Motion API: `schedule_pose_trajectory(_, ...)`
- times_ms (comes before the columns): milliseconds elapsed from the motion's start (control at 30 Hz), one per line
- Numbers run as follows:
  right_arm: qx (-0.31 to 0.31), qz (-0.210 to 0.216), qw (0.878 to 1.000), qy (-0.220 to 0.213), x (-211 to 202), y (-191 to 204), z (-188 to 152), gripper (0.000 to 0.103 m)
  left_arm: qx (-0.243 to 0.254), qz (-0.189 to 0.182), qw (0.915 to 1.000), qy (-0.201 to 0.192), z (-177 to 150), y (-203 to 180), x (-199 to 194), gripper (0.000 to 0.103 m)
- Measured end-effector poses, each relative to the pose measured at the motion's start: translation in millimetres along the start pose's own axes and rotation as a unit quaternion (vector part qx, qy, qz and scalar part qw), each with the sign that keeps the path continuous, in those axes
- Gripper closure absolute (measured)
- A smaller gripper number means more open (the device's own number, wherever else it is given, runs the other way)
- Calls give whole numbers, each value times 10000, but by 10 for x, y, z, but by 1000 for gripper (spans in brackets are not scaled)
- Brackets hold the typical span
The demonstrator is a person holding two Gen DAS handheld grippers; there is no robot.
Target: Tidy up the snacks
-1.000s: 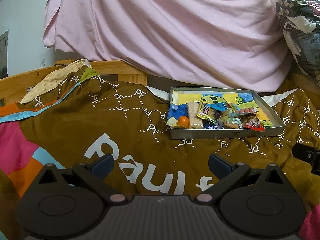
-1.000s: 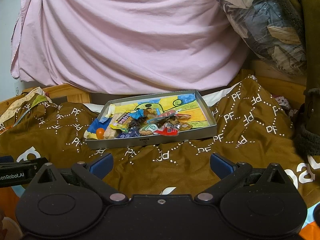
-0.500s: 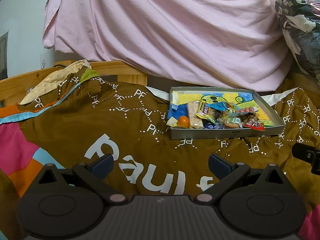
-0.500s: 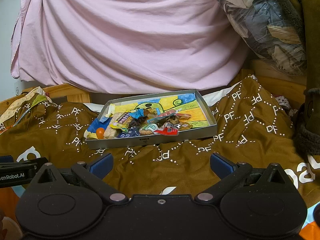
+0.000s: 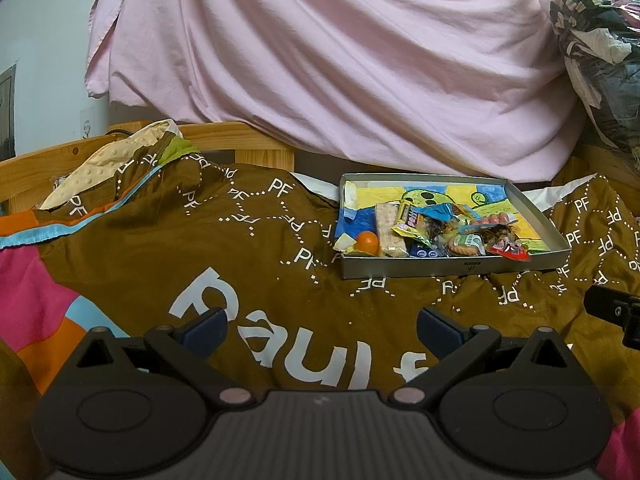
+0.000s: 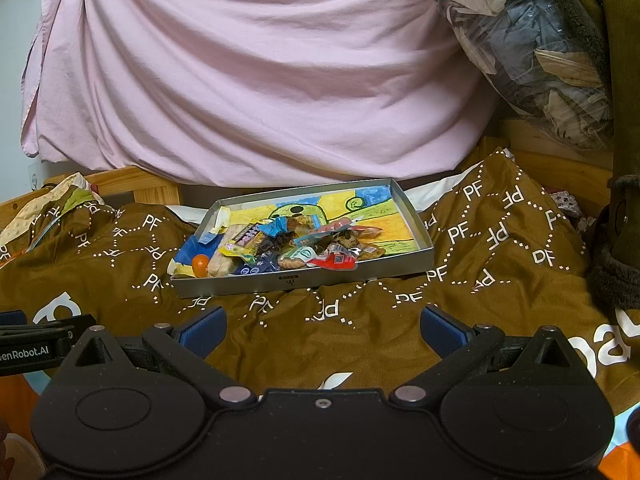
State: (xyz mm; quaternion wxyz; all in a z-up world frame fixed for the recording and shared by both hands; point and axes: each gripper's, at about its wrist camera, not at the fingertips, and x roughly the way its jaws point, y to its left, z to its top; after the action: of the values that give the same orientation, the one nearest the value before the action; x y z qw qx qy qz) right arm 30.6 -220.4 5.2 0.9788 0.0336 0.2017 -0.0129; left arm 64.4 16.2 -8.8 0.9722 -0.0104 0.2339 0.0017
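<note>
Left wrist view: left gripper (image 5: 322, 330) hangs low over the brown printed blanket (image 5: 248, 264), its blue-padded fingers spread wide with nothing between them.
Right wrist view: right gripper (image 6: 322, 330) sits likewise, fingers wide apart and empty, aimed at the tray from just short of its near wall.
Snacks: a jumbled heap of wrapped snacks (image 6: 296, 248) lies inside the shallow grey tray (image 6: 304, 280), crowded toward its near-left half; an orange ball-shaped sweet (image 5: 367, 242) sits beside a wrapped cracker bar (image 5: 389, 229), and a red packet (image 6: 335, 261) leans on the near wall.
Tray floor: the far half shows a bare yellow and blue drawing (image 5: 460, 196).
Stage: snacks all in the tray yet unsorted, which fits either a heap awaiting sorting or one just gathered in.
Risk, footing: the tray rests on soft, rumpled bedding, so pressing on a wall could tip it and spill packets.
Risk, grip: overlapping glossy wrappers may slip, or a pinch could drag a neighbour along.
Risk, sweet: the round sweet may roll away if nudged.
Risk, crowding: both grippers converging on one small heap could collide.
</note>
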Motion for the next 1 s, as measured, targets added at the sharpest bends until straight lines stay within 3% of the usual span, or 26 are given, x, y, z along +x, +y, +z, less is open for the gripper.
schedule_pose_trajectory(1000, 19, -10, 10000, 72, 22, -2, -44, 1, 20, -7, 10000, 14, -6, 11, 8, 0)
